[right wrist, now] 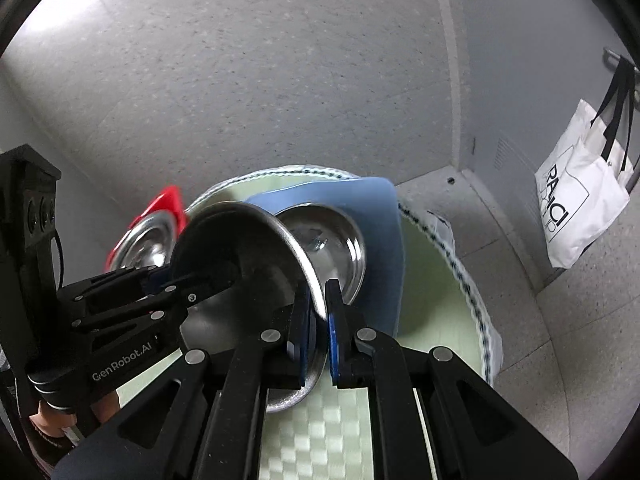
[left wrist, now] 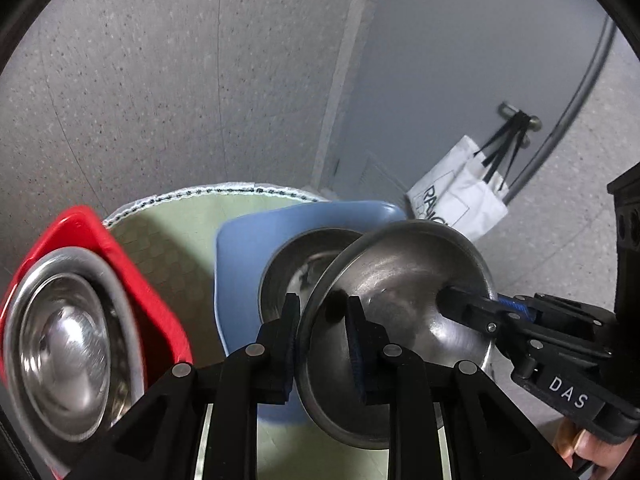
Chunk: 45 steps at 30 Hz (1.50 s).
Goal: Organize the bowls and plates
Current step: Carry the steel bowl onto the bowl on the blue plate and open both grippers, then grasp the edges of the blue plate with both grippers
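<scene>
Both grippers gripped one tilted steel bowl (left wrist: pixel 396 292) above the blue plate (left wrist: pixel 240 264): left gripper (left wrist: pixel 324 332) and right gripper (right wrist: pixel 318 320) each pinched opposite rims.

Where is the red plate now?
In the left wrist view the red plate lies at the far left on the green mat, a steel bowl on it, left of the blue plate.
</scene>
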Available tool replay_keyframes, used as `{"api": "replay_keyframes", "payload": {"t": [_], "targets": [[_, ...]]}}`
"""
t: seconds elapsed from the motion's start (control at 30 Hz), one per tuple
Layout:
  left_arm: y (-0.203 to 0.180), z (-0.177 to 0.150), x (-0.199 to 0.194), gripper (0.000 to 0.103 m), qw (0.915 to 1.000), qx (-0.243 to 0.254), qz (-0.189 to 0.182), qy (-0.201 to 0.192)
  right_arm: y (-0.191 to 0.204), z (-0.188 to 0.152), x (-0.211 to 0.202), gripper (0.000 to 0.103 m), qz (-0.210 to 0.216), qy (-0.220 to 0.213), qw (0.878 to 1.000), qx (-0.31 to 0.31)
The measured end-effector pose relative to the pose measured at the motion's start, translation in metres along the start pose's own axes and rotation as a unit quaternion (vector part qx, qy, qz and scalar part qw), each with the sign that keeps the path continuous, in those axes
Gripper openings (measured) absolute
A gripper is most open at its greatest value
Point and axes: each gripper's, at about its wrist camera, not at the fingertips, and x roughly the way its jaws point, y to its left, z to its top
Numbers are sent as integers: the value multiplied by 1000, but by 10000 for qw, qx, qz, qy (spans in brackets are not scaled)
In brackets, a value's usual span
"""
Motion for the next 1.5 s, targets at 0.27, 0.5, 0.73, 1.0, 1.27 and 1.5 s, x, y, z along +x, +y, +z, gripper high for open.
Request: {"api": "replay_keyframes", "payload": {"t": [0.27,0.5,0.73,1.0,1.27,1.5], "targets": [[8,27,47,21,9995,-56,119,272,-8,4,27,7,-194,240,9995,-37],[-7,32,71,26,9990,-106,256,356,-5,3,36,11,-452,321,9984,-130],[-10,26,54,53,9994,-183,287,114,-3,3,30,32,-529,233,9982,-172],[-4,10,23,75,9971,-522,497,-256,-15,-1,3,57,-535,-39,9985,73],[-6,1,26,89,9951,-435,879,-129,-34,-17,13,70,-438,128,9973,572],[-16,16,46,99,9932,-203,1147,-65,-39,-19,25,71,-299,222,9962,788]]}}
